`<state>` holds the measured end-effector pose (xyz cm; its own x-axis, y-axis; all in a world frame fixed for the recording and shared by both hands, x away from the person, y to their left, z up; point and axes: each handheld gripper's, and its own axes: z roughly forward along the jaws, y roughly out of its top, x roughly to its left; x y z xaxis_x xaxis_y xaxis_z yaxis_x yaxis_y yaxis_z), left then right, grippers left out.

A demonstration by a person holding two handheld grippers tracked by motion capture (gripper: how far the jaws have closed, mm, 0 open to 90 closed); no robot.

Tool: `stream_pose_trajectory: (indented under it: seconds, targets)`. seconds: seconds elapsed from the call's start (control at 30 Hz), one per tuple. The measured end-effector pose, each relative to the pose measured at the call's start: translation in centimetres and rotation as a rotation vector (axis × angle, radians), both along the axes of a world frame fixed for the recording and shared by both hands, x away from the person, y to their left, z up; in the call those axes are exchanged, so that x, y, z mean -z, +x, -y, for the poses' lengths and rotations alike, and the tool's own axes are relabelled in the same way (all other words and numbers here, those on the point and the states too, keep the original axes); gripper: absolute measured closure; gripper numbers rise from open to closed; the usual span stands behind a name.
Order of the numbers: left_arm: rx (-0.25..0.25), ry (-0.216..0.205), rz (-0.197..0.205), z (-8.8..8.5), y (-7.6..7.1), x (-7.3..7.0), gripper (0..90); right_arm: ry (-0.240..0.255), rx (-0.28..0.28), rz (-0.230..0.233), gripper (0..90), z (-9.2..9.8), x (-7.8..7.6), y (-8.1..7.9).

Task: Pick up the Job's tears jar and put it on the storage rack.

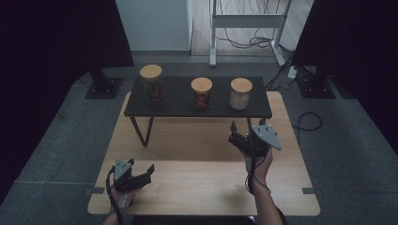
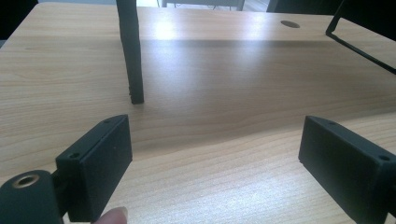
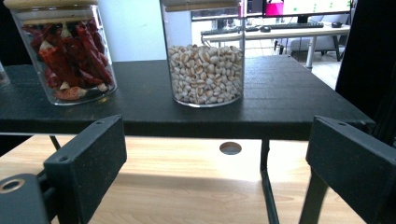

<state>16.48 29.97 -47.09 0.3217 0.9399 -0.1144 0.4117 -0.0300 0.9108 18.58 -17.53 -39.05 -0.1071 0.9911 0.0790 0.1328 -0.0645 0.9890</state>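
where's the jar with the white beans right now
The jar of white beans stands at the right end of the black shelf in the high view, right of the chili jar, just beyond the open right gripper.

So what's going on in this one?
A person holds a tool in each hand over a wooden table. The right tool is raised in front of a low black shelf, jaws open and empty, facing the jar of pale grains, with the jar of red chillies beside it. A third jar stands at the shelf's left end. The left tool sits low near the table's front edge, open and empty.
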Motion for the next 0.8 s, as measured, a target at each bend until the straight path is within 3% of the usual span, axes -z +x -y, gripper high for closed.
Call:
stream_pose_trajectory:
  seconds: [0.4, 0.8]
  targets:
    - [-0.004, 0.0, -0.002, 0.0, 0.1, 0.0, 9.2, -0.017, -0.007, -0.028, 4.5, 0.9, 1.9, -2.3]
    - [-0.001, 0.004, 0.001, 0.0, 0.1, 0.0, 9.2, -0.051, -0.009, -0.085, 4.4, 1.1, 3.0, -2.8]
